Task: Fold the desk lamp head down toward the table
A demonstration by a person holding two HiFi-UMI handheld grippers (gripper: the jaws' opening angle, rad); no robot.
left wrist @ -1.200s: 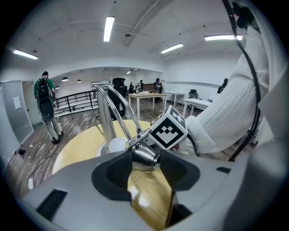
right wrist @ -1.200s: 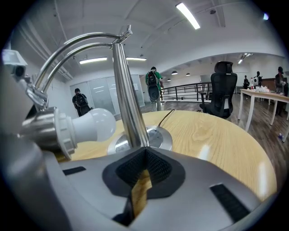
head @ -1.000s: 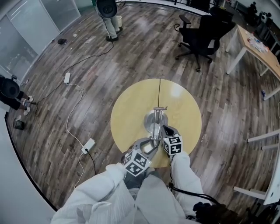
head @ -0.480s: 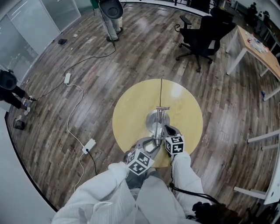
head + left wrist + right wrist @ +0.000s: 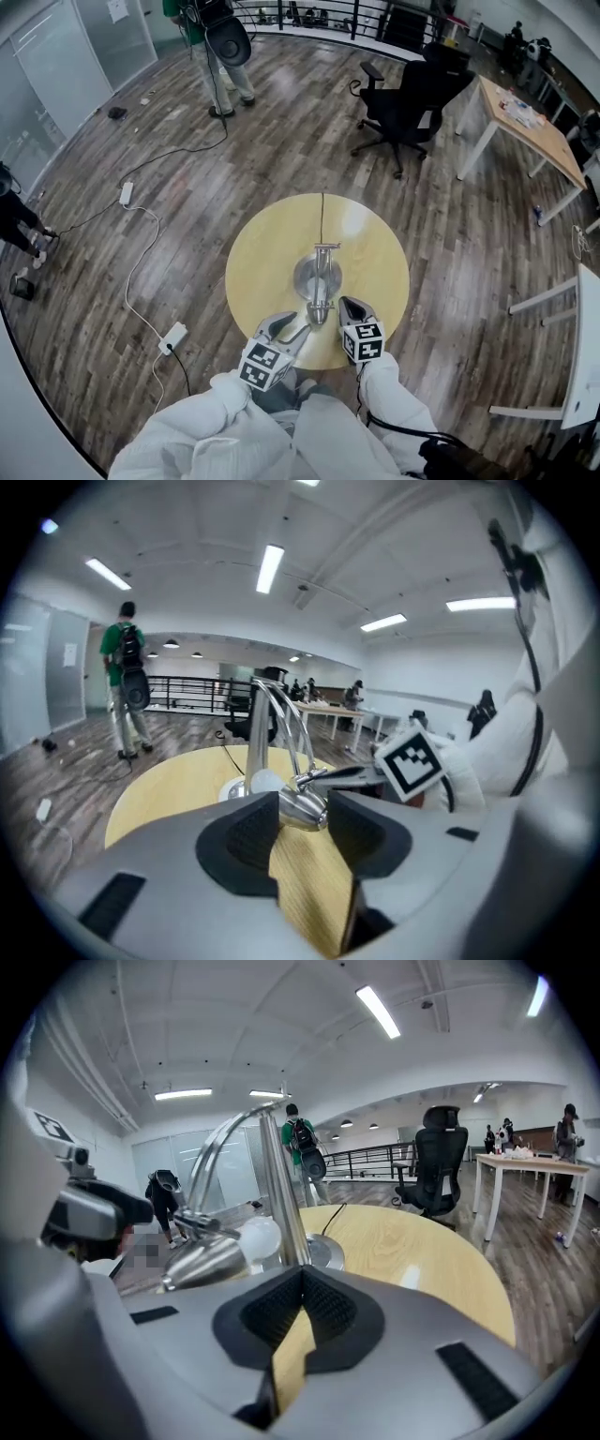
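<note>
A chrome desk lamp stands on the round yellow table point(image 5: 267, 246), with its base point(image 5: 302, 278) near the middle and its arched arm reaching toward me. The lamp head point(image 5: 319, 312) point(image 5: 302, 810) point(image 5: 202, 1262) is a chrome cone with a white bulb. It lies between the tips of my left gripper point(image 5: 292, 328) point(image 5: 300, 803). Those jaws have just been closing and now sit against both sides of the cone. My right gripper point(image 5: 347, 305) point(image 5: 302, 1279) hangs just right of the head, shut on nothing and pointing at the lamp post.
The lamp's dark cable point(image 5: 322, 220) runs across the table to its far edge. A black office chair point(image 5: 408, 89) and a wooden desk point(image 5: 520, 117) stand beyond. A person point(image 5: 220, 42) is at the far left. A power strip point(image 5: 172, 336) with cables lies on the floor.
The head camera has swung, so the table now sits lower and further left in the picture. Both grippers have lifted a little and drawn slightly toward me. The lamp keeps its pose.
</note>
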